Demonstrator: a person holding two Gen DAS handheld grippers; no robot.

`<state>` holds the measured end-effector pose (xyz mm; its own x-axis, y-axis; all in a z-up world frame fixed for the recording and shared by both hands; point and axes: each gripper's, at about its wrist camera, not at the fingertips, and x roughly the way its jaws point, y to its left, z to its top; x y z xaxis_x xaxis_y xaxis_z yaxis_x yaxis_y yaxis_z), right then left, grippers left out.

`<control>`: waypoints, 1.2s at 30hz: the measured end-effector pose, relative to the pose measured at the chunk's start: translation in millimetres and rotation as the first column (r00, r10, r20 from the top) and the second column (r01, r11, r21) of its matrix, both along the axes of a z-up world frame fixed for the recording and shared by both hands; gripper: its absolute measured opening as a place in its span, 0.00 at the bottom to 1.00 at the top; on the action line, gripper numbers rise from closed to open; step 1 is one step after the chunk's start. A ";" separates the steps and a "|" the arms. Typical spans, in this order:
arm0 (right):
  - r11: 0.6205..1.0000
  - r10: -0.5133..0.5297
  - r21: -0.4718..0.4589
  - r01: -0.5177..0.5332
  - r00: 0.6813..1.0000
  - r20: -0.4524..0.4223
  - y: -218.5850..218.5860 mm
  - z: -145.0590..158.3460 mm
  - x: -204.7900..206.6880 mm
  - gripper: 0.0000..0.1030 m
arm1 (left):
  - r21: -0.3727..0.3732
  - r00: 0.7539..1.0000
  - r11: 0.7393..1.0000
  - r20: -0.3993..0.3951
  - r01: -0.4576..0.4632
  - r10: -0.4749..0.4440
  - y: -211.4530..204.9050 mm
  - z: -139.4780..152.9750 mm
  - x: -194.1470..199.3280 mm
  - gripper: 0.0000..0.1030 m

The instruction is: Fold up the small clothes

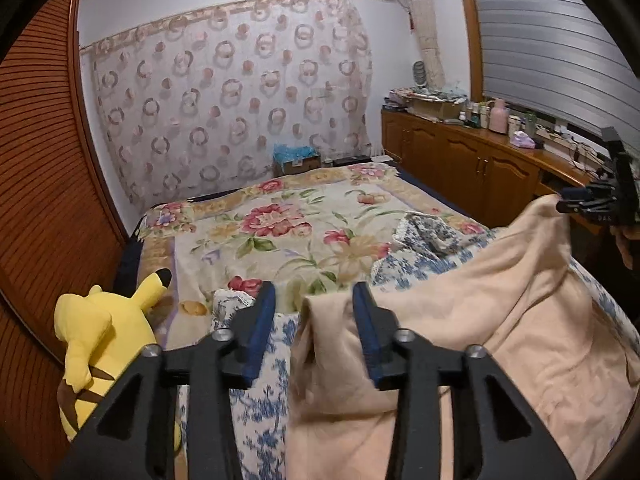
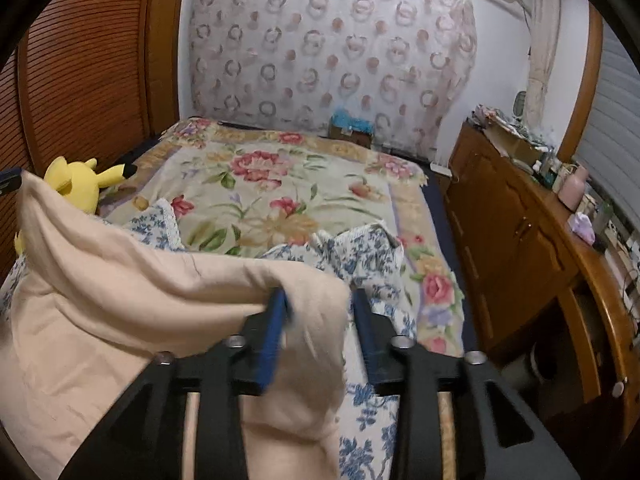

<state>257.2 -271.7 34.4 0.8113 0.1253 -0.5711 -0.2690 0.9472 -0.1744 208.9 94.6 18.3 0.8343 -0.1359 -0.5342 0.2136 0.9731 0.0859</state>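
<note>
The peach-coloured soft cotton garment [image 1: 480,320] lies spread over a blue-and-white floral cloth [image 1: 264,420] on the flowered bed [image 1: 280,216]. The left gripper [image 1: 314,332] stands part open, a garment corner loose between its fingers and not pinched. The right gripper [image 2: 318,328] is likewise part open, its corner slack between the fingers. This looks like the release after laying a fold down. Next, I judge, both grippers should back clear without dragging fabric, then regrip an edge for another fold.
</note>
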 end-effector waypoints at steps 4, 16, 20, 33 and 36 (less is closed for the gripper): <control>1.000 0.012 -0.008 -0.012 1.000 -0.005 -13.0 3.6 -23.9 0.54 | -0.013 0.998 1.000 -0.062 0.011 -0.012 7.7 -17.8 -17.6 0.46; 0.997 0.067 0.045 -0.062 0.992 -0.106 -28.0 -48.8 -99.7 0.54 | -0.060 0.979 0.998 -0.204 -0.003 -0.009 16.0 -86.1 -82.5 0.72; 0.998 0.060 0.015 -0.059 0.988 -0.140 -28.8 -61.1 -105.7 0.54 | -0.096 0.969 0.995 -0.246 -0.019 -0.005 19.5 -97.5 -106.9 0.72; 0.998 0.034 0.063 -0.026 0.991 -0.132 -44.4 -58.9 -95.2 0.54 | -0.164 0.947 0.985 -0.322 -0.047 -0.008 20.1 -118.8 -173.6 0.64; 0.997 0.037 0.077 -0.026 0.990 -0.136 -48.9 -57.9 -92.1 0.54 | -0.187 0.942 0.981 -0.334 -0.041 -0.024 19.3 -122.6 -183.2 0.51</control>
<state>165.1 -320.6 -23.5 0.7209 0.1960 -0.6647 -0.3154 0.9469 -0.0629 25.7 113.8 -104.4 0.6147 -0.2551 -0.7464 0.1894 0.9663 -0.1743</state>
